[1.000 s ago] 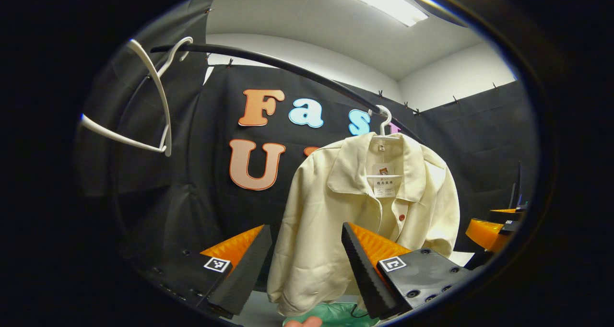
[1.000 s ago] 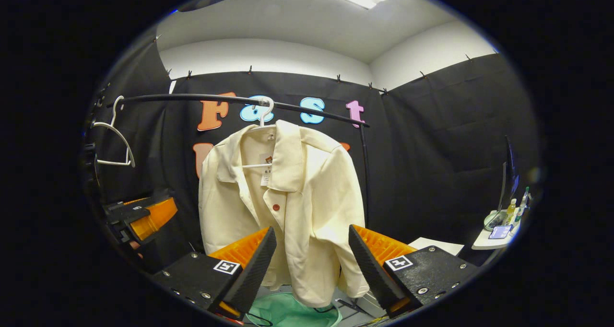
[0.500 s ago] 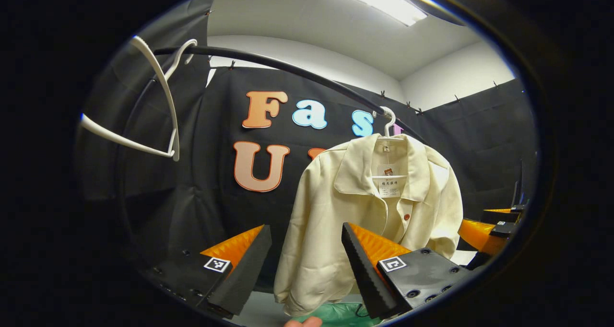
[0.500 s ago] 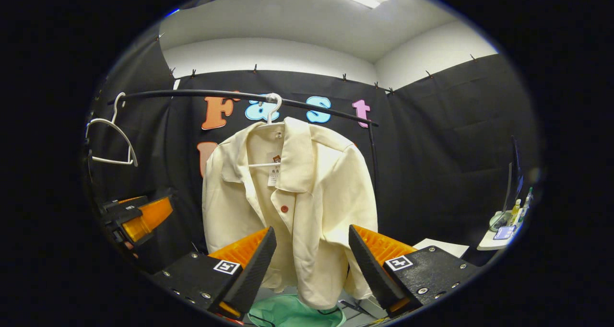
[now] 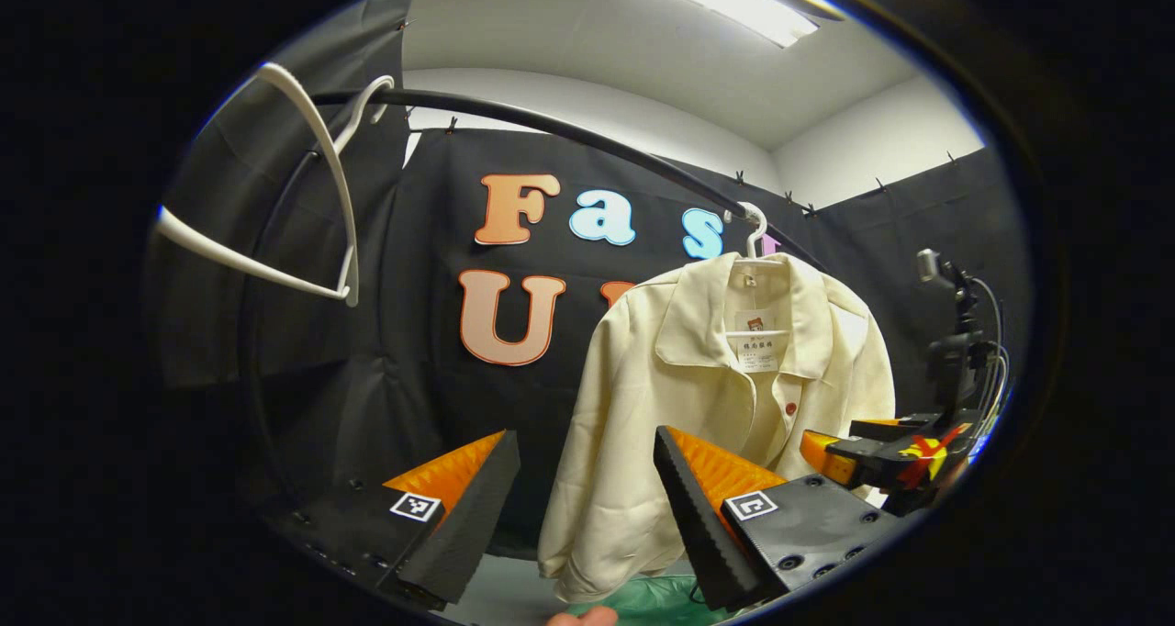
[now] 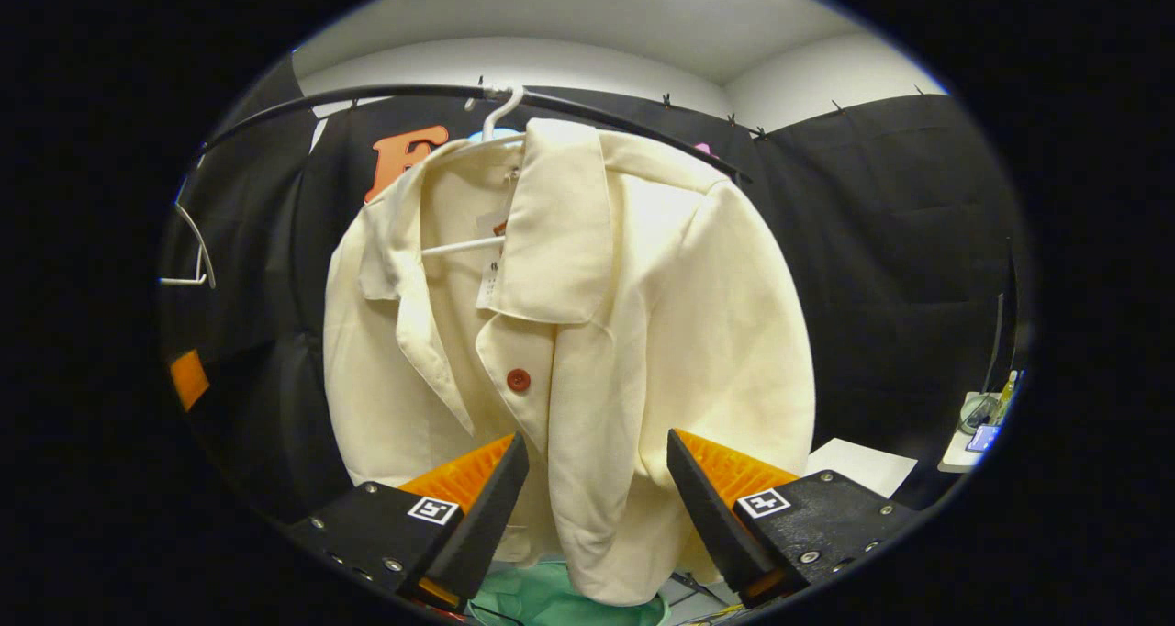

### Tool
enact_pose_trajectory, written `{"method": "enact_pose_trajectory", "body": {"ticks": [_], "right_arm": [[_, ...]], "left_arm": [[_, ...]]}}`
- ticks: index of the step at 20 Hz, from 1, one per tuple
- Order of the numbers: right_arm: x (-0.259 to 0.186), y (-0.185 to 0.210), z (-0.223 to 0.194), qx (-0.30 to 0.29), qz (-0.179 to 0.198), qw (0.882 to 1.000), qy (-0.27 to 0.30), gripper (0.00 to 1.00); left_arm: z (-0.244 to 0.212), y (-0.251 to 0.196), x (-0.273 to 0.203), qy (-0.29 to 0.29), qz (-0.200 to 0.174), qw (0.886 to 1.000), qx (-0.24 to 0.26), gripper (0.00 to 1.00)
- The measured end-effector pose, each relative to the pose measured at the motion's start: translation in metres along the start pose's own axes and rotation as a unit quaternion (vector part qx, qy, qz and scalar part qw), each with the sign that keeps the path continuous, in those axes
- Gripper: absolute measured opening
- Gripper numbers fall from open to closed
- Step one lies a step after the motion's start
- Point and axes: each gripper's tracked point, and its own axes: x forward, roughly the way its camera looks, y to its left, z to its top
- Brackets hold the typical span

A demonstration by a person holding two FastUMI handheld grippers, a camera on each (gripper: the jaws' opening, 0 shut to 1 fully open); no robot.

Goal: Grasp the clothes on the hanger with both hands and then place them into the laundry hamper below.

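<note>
Right gripper view: tools closing in on shirt, nothing grasped yet

Right gripper view has the right tool (image 6: 595,507) spread wide, nothing between its fingers, just in front of the shirt (image 6: 587,332) at its lower front panel. Can't tell if a finger touches the cloth; no pinch either way. Shirt hangs on its hanger (image 6: 491,121) from the rail (image 6: 367,94), buttoned at one red button, collar open, tag inside. Hamper (image 6: 542,600) sits directly below the shirt hem, green, mostly hidden behind the fingers.

Left gripper view: left tool (image 5: 587,507) also spread, holding nothing, well apart from the shirt (image 5: 679,406) and off to one side of it. Right tool (image 5: 863,456) shows low at the far side of the shirt. Spare hanger (image 5: 275,195), bare, farther along the rail (image 5: 551,130) from the shirt.

Progress, judged: early, approach only. Done: nothing of the task proper. Left: both tools pinch the shirt, probably near shoulders or front, pull it off the hanger, lower it into the hamper, let go. Left tool looks to have farther to go than the right.
</note>
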Motion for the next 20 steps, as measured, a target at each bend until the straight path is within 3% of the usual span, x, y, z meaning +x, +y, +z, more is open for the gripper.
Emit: {"method": "enact_pose_trajectory", "body": {"ticks": [4, 11, 15, 17, 18, 19, 20], "right_arm": [[0.022, 0.021, 0.001, 0.014, 0.02, 1.0, 0.0, 0.94], [0.061, 0.002, -0.008, -0.043, -0.08, 0.996, 0.008, 0.95], [0.059, -0.031, 0.0, -0.028, -0.122, 0.992, -0.005, 0.87], [0.056, -0.045, 0.005, -0.035, -0.127, 0.991, -0.01, 0.67], [0.053, -0.05, 0.008, -0.038, -0.126, 0.991, -0.011, 0.49], [0.049, -0.053, 0.012, -0.037, -0.121, 0.992, -0.014, 0.4], [0.045, -0.053, 0.014, -0.037, -0.111, 0.993, -0.015, 0.17]], "left_arm": [[-0.005, 0.013, -0.001, 0.007, 0.014, 1.0, -0.002, 0.96], [-0.007, 0.022, 0.0, 0.01, 0.027, 1.0, 0.001, 0.96], [-0.009, 0.025, 0.001, 0.008, 0.023, 1.0, -0.002, 0.96], [-0.011, 0.02, 0.002, 0.009, 0.013, 1.0, -0.001, 0.96], [-0.01, 0.014, 0.003, 0.008, 0.005, 1.0, -0.001, 0.96], [-0.009, 0.007, 0.004, 0.007, -0.004, 1.0, -0.001, 0.96], [-0.009, 0.0, 0.008, 0.006, -0.014, 1.0, -0.001, 0.96]]}}
